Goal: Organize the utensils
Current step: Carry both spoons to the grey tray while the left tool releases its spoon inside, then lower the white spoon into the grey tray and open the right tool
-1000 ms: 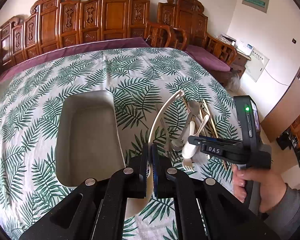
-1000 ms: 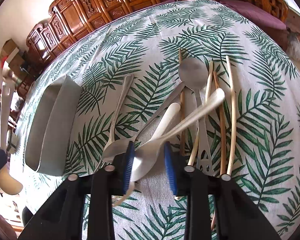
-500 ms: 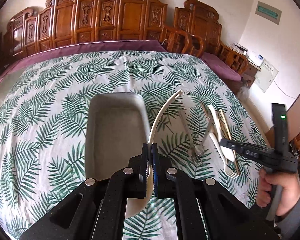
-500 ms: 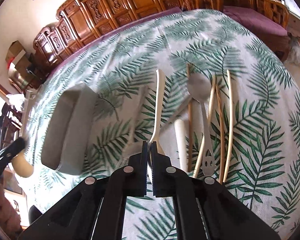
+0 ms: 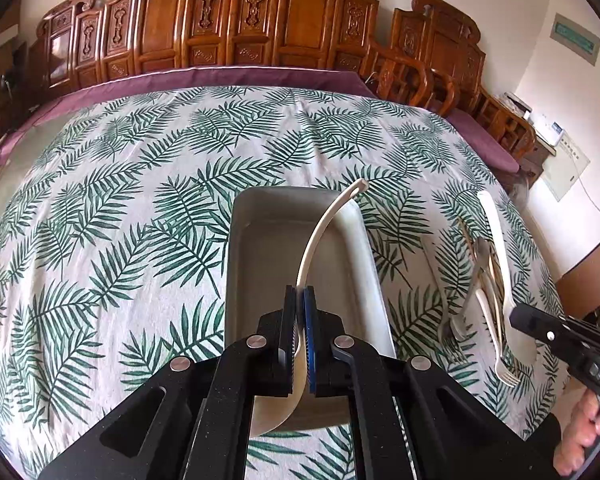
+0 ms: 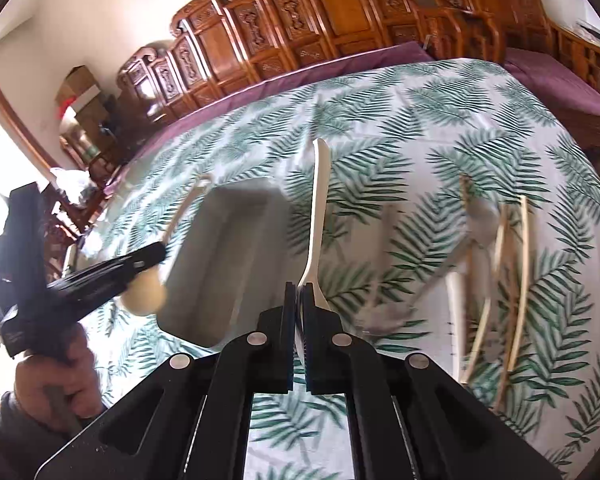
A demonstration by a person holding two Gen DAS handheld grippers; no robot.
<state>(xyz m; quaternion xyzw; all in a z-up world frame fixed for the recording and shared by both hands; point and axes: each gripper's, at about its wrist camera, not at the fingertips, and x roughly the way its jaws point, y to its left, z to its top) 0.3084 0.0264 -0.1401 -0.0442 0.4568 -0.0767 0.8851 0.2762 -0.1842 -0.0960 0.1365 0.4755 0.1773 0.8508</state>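
- Ladle, cream, was clamped in the left hand-held gripper, bowl near the camera, handle arcing up over the grey tray.
- Spoon, cream, was pinched in the right hand-held gripper, handle pointing away, held above the cloth just right of the tray.
- Remaining utensils lay bunched on the leaf-print tabletop, right of the tray.
- Carved wooden chairs stood behind.
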